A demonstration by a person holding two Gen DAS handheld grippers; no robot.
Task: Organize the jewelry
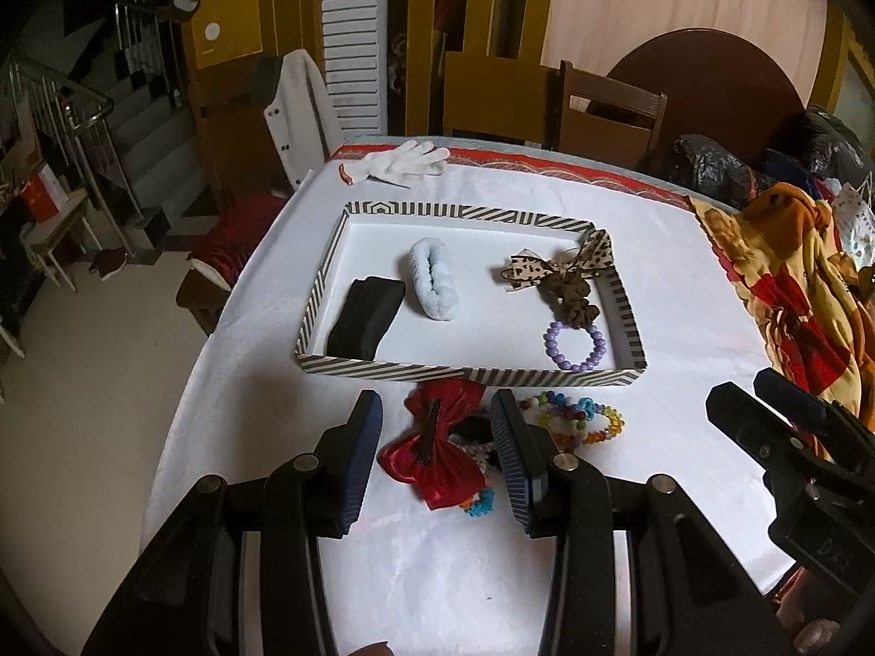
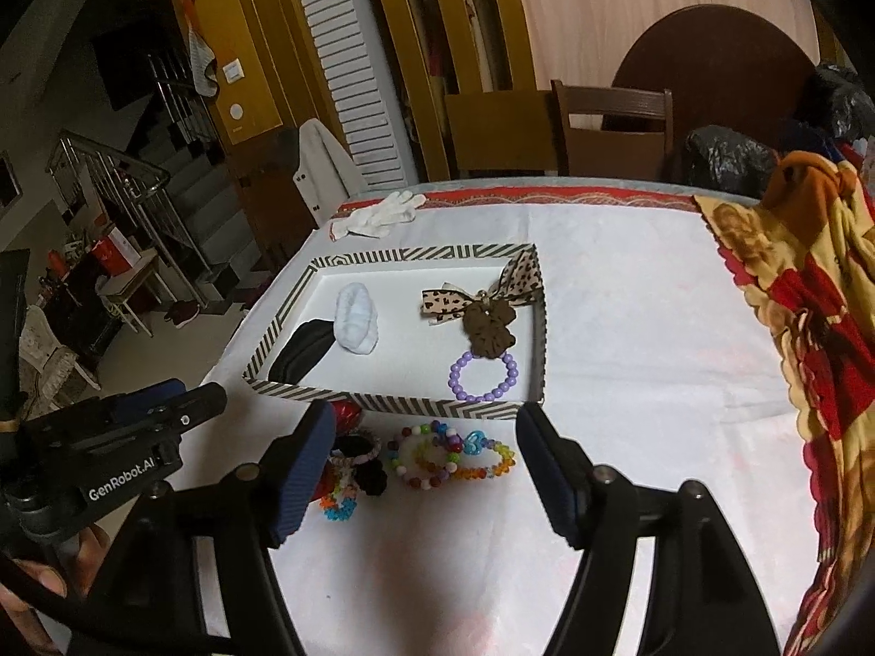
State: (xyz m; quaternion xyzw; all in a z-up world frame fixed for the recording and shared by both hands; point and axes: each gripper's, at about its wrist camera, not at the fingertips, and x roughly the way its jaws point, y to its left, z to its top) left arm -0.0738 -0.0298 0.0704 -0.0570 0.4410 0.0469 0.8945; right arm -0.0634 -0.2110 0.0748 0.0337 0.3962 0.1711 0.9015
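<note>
A striped tray (image 1: pixel 470 374) (image 2: pixel 383 403) on the white tablecloth holds a black band (image 1: pixel 365 317), a pale blue scrunchie (image 1: pixel 436 285), a leopard bow with a brown scrunchie (image 1: pixel 563 276) and a purple bead bracelet (image 1: pixel 574 345) (image 2: pixel 484 375). In front of the tray lie a red satin bow (image 1: pixel 437 445), colourful bead bracelets (image 1: pixel 574 421) (image 2: pixel 451 454) and a black scrunchie (image 2: pixel 367 478). My left gripper (image 1: pixel 437 421) is open, its fingers either side of the red bow. My right gripper (image 2: pixel 426 437) is open above the bead bracelets and empty.
A white glove (image 1: pixel 402 162) lies at the table's far edge. A patterned blanket (image 1: pixel 793 295) (image 2: pixel 809 328) covers the right side. Black bags (image 1: pixel 711 164) and wooden chairs (image 1: pixel 612 109) stand behind the table. The table's left edge drops to the floor.
</note>
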